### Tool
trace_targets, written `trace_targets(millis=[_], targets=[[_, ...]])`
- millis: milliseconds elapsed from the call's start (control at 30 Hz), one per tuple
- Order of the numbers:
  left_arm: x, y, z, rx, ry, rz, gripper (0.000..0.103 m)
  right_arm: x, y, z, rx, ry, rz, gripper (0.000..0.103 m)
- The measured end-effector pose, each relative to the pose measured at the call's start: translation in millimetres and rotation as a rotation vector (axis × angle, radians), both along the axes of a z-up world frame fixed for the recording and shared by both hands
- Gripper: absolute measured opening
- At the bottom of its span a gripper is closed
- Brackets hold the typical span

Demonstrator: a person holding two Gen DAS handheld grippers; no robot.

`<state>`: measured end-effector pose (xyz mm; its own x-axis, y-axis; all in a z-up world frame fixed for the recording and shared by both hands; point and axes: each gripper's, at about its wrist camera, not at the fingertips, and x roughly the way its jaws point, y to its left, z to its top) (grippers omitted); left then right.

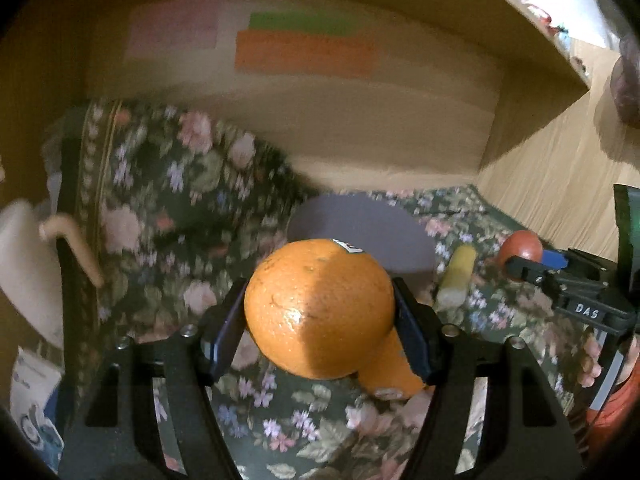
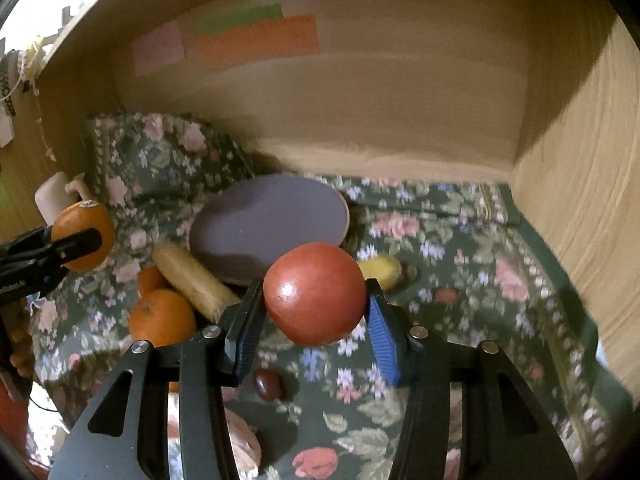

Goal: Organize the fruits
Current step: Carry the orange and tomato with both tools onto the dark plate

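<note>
My left gripper (image 1: 320, 320) is shut on a large orange (image 1: 318, 308) with a small sticker, held above the floral cloth (image 1: 168, 200); the orange also shows in the right wrist view (image 2: 86, 236). My right gripper (image 2: 316, 312) is shut on a red apple (image 2: 316, 294), also seen at the right of the left wrist view (image 1: 522, 246). A grey-purple plate (image 2: 268, 224) lies on the cloth beyond both grippers. A banana (image 2: 192, 278), two more oranges (image 2: 162, 318) and a yellow fruit (image 2: 382, 268) lie near the plate.
A small dark red fruit (image 2: 269, 384) lies on the cloth below my right gripper. Wooden walls (image 2: 580, 184) close in the back and right side. A white cup with a handle (image 2: 56, 196) stands at the left.
</note>
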<state>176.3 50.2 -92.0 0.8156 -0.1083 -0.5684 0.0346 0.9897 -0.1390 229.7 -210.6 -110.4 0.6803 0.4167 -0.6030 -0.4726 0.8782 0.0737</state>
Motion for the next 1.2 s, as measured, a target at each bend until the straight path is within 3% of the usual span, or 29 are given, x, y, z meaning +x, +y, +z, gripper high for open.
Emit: trace_targets(millis=[333,633,1033,1200], targets=[[22.8,-8.4,33.4,0.025,-0.073,-0.008,0.069,18.0,13.7,37.0,0.021,-0.117,-0.001,0.045],[58.5,-9.1,42.1,0.045,-0.083,-0.005,0.069,48.6,29.2,44.5,0.004,-0.133,0.010,0.045],[125.7,-9.2,18.4,0.079,0.017,-0.022,0.069,94.4,65.0,32.4,-0.060,-0.089,0.034,0.045],[156.3,-8.4,-1.3,0.100,0.085,-0.033,0.069,119.3,74.8,13.5,-0.094,-0.016,0.051,0.045]])
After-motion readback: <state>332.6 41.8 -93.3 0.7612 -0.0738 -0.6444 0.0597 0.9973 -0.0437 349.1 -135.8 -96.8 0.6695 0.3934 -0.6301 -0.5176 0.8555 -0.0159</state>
